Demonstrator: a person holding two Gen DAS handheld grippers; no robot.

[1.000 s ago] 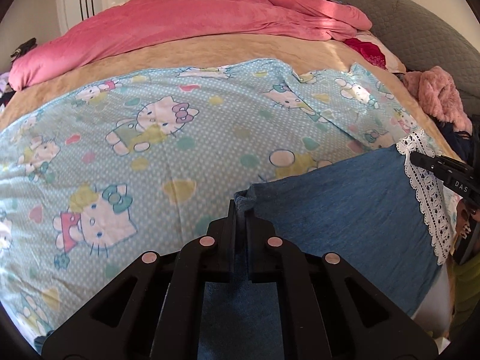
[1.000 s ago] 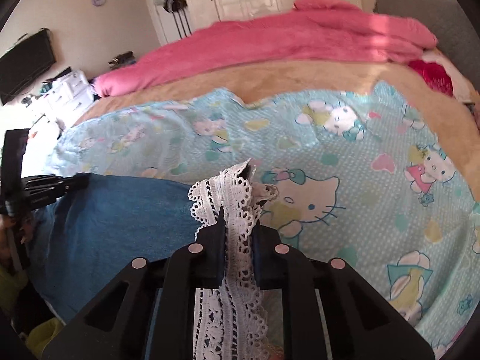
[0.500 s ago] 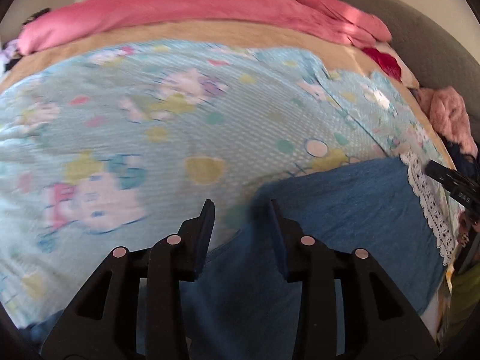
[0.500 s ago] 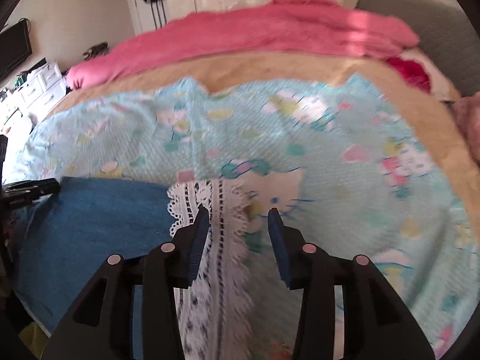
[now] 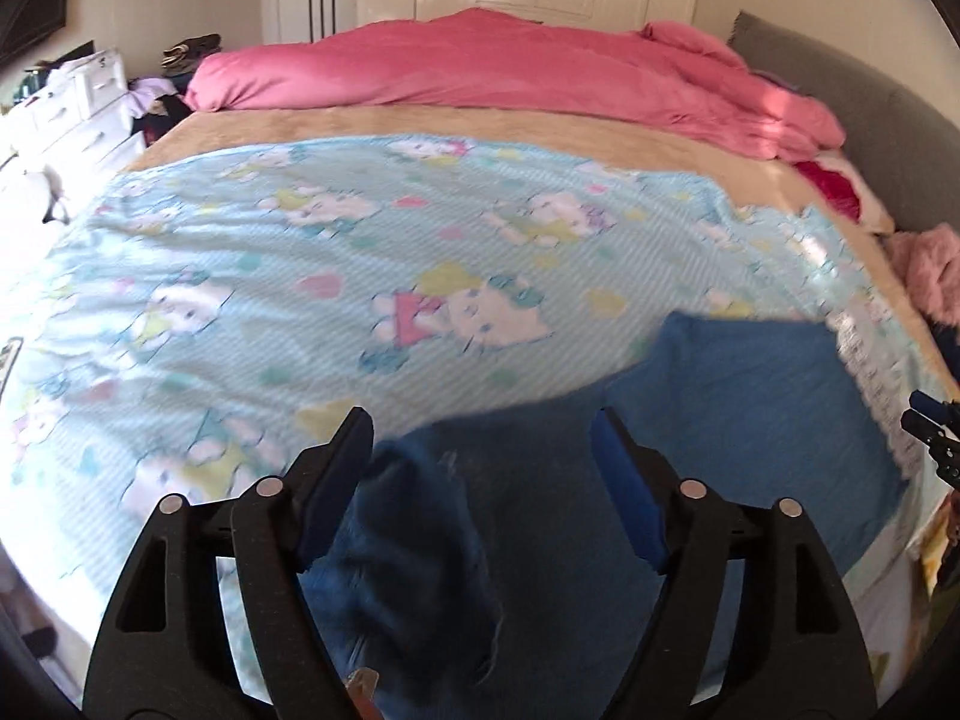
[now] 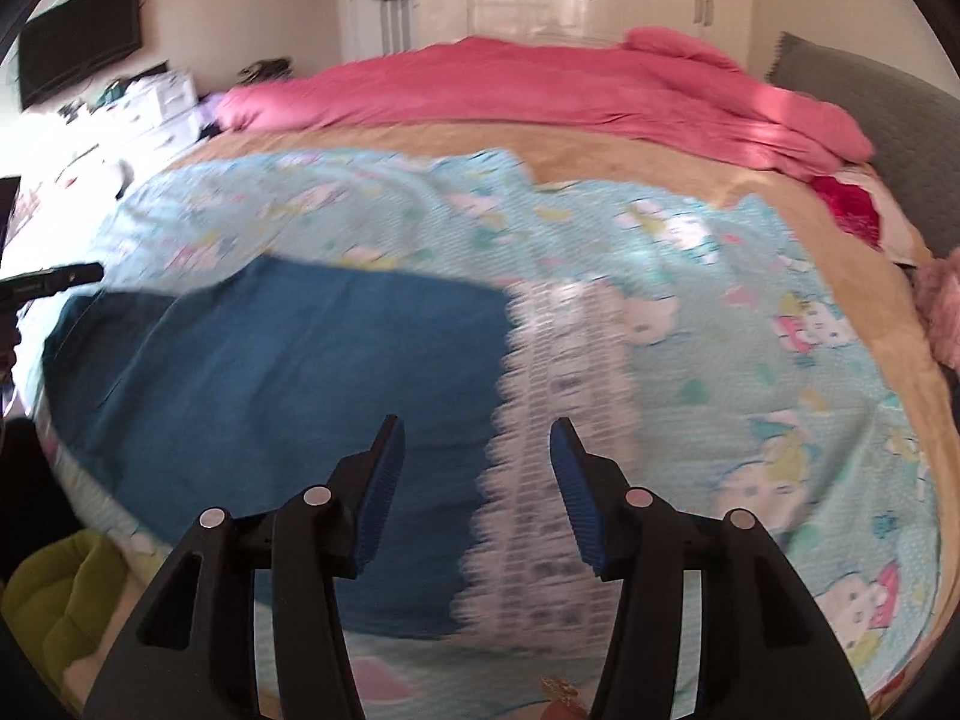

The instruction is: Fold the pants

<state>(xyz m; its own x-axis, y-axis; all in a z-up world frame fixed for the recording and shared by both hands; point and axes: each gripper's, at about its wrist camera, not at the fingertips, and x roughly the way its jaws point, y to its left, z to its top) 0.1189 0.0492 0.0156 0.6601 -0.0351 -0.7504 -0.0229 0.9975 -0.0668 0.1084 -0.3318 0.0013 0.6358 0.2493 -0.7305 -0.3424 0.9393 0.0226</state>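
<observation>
The blue pants (image 5: pixel 744 396) lie flat on the light blue cartoon-cat sheet (image 5: pixel 300 276), near the bed's front edge. White lace trim (image 6: pixel 564 420) runs along their right end. My left gripper (image 5: pixel 483 438) is open and empty, raised above the pants' darker left part (image 5: pixel 420 540). My right gripper (image 6: pixel 477 450) is open and empty, above the seam between the blue cloth (image 6: pixel 288 372) and the lace. The right gripper's tip shows at the right edge of the left wrist view (image 5: pixel 930 426). Both views are motion-blurred.
A pink duvet (image 5: pixel 510 66) lies across the far side of the bed. A grey headboard (image 5: pixel 858 138) stands at the right, with a pink fluffy thing (image 5: pixel 930 276) beside it. White drawers (image 5: pixel 78 114) stand at the left. A green cushion (image 6: pixel 66 594) lies below the bed's front edge.
Both grippers were shut on the pants a second ago, left on the blue corner, right on the lace. Both have opened, let go and pulled back upward; the pants now lie flat.
</observation>
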